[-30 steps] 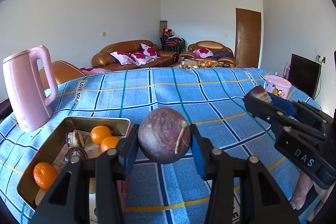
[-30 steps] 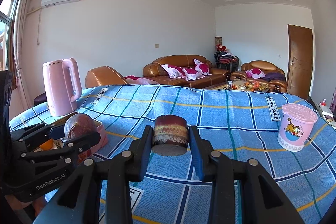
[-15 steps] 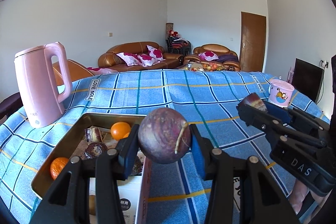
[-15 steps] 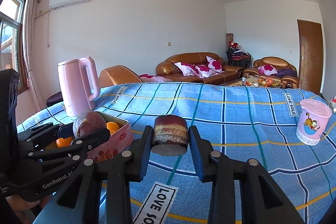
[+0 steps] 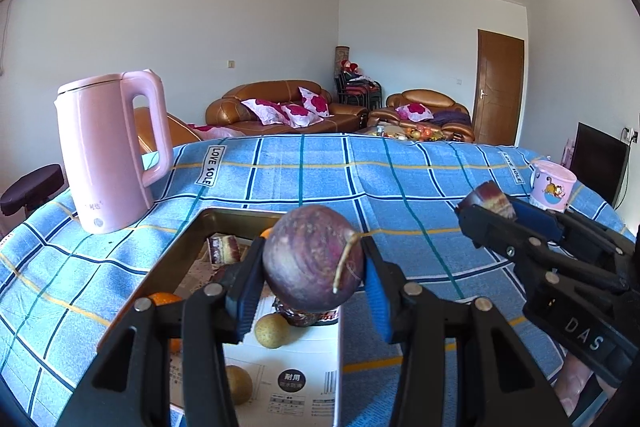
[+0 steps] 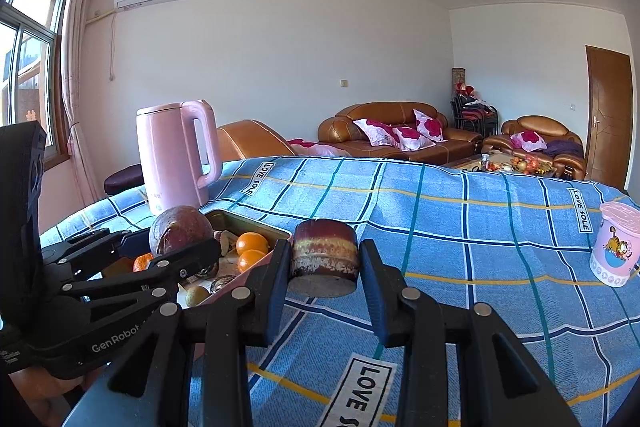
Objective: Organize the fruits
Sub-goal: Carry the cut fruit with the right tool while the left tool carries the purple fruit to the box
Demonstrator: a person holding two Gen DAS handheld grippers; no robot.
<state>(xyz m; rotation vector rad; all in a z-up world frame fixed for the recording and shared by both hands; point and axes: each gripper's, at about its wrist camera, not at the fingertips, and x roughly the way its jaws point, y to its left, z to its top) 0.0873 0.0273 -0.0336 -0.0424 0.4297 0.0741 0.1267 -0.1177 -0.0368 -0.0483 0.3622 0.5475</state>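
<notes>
My left gripper [image 5: 314, 283] is shut on a round purple passion fruit [image 5: 312, 259] and holds it above the metal tray [image 5: 188, 239]. The tray holds oranges [image 6: 251, 243], a sugarcane piece [image 5: 223, 249] and small brown fruits [image 5: 272, 331]. My right gripper [image 6: 324, 267] is shut on a short dark-red sugarcane piece [image 6: 324, 255], above the blue checked tablecloth to the right of the tray. Each gripper shows in the other's view: the right gripper [image 5: 486, 211] and the left gripper [image 6: 180, 247].
A pink kettle [image 5: 108, 151] stands on the table behind the tray to the left. A pink cartoon cup [image 6: 616, 243] stands at the table's right edge. A white box [image 5: 296, 379] lies under the tray's near end. Sofas are far behind the table.
Both grippers have moved left over the table with their fruit held. The tray now lies directly under the left gripper, and the kettle appears nearer.
</notes>
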